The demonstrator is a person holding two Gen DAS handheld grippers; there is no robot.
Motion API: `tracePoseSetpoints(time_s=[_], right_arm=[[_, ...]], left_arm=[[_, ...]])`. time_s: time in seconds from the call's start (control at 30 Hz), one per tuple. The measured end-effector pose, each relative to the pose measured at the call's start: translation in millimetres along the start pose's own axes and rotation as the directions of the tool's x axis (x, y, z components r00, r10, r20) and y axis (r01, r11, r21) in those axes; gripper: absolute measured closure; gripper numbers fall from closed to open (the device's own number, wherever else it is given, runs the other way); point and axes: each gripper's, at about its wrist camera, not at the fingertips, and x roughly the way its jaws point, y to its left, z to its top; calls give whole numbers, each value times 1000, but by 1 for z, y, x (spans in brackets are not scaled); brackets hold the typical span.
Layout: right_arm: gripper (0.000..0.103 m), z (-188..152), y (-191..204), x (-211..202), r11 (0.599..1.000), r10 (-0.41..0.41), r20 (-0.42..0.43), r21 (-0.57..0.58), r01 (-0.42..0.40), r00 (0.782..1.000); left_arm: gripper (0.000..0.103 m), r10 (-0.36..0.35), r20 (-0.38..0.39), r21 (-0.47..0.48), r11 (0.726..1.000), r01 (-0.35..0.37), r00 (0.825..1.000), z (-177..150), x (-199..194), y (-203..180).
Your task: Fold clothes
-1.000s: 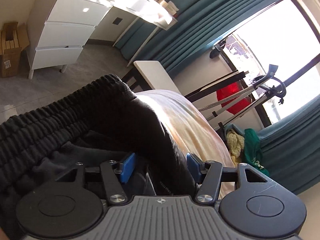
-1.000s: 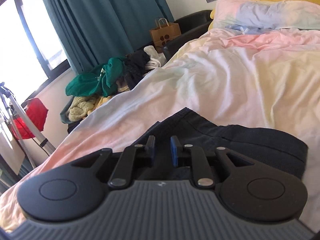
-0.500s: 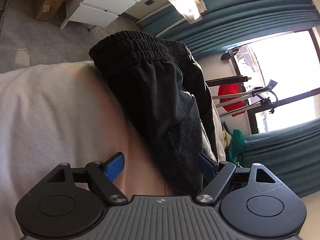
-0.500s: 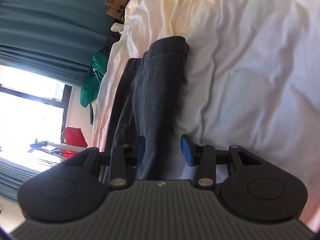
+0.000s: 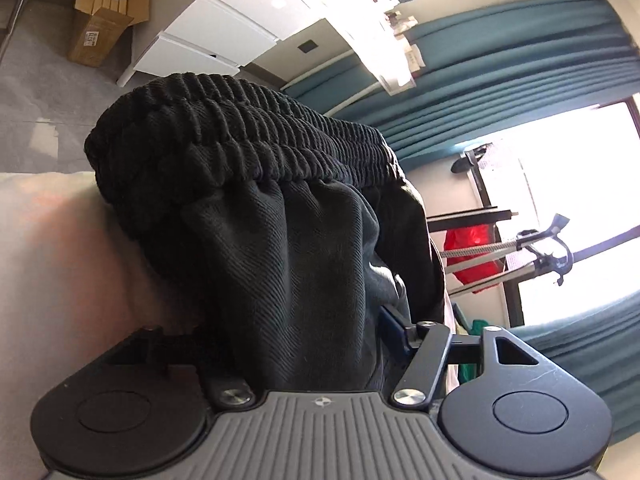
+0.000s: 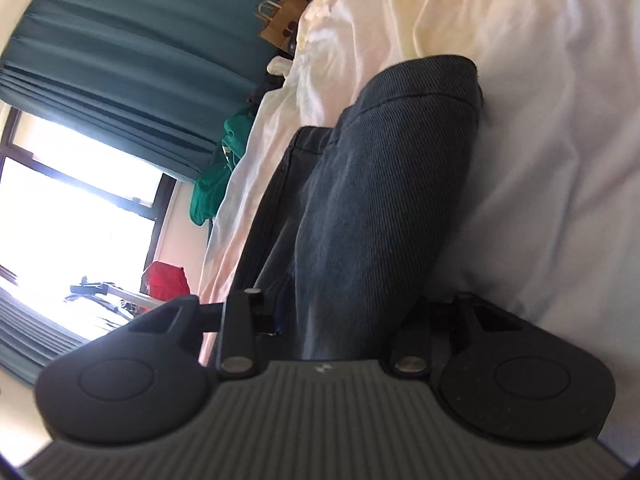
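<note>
One pair of black trousers (image 5: 280, 220) lies on the bed (image 5: 52, 260), and two grippers work it, one at each end.

In the left wrist view, a cardboard box (image 5: 104, 12) stands far left on the grey floor, with a white chest of three drawers (image 5: 216, 36) to its right. The trousers fill the middle: a thick, ribbed elastic waistband bunched at the far end, twill cloth falling toward the camera. The left gripper (image 5: 296, 344) is spread wide with the cloth bulging between its fingers; one blue pad (image 5: 390, 330) shows at the right, touching the fabric, while the other is buried under it. Farther right hang teal curtains (image 5: 520, 68) beside a bright window.

In the right wrist view, teal curtains and a window sit left, then a green garment (image 6: 212, 196) on the floor. The right gripper (image 6: 348, 316) is also spread wide around a trouser leg, whose hemmed cuff points away. Rumpled pale sheets lie to the right.
</note>
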Motion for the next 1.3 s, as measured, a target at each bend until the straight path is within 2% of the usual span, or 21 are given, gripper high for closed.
tracePoseSetpoints(time_s=[0.03, 0.1, 0.23, 0.4, 0.5, 0.67, 0.77, 0.9, 1.0, 1.17, 1.2, 1.27, 1.3], right_arm=[[86, 0, 2, 1, 1000, -24, 24, -20, 24, 999], [90, -1, 3, 2, 999, -35, 56, -35, 37, 998], [93, 1, 13, -10, 997, -28, 94, -69, 35, 995], [94, 20, 21, -52, 1000, 18, 77, -16, -17, 997], [94, 23, 22, -72, 998, -16, 30, -55, 18, 999], [94, 20, -7, -105, 993, -101, -102, 58, 108, 990], [94, 19, -21, -130, 981, -109, -159, 142, 132, 981], [94, 12, -31, -161, 972, -156, -239, 137, 192, 958], [92, 7, -43, -172, 953, -181, -298, 181, 242, 937], [84, 2, -40, -181, 951, -216, -317, 145, 272, 923], [83, -1, -41, -183, 948, -215, -318, 158, 275, 923], [77, -5, -43, -188, 941, -206, -323, 192, 277, 924], [70, -6, -42, -190, 942, -205, -327, 190, 276, 923]], left_arm=[[70, 31, -28, -13, 999, -31, 999, 8, 3, -4], [82, 37, -58, 11, 999, -36, 998, 20, -2, -13], [89, 86, -65, 118, 990, -78, 994, 31, -23, -39], [90, 88, -55, 132, 988, -80, 995, 43, -70, -58], [90, 108, -55, 130, 986, -100, 993, 49, -106, -49], [90, 128, -59, 156, 981, -117, 990, 48, -194, -9], [90, 144, -66, 155, 979, -133, 987, 45, -247, 20], [90, 184, -50, 178, 969, -172, 982, 39, -302, 55], [88, 200, -74, 188, 965, -183, 977, 36, -314, 80], [83, 197, -90, 232, 957, -172, 976, 28, -306, 110], [81, 199, -93, 261, 951, -169, 976, 27, -306, 111], [77, 198, -88, 369, 917, -153, 976, 18, -308, 107], [73, 194, -85, 400, 905, -144, 977, 15, -311, 106]])
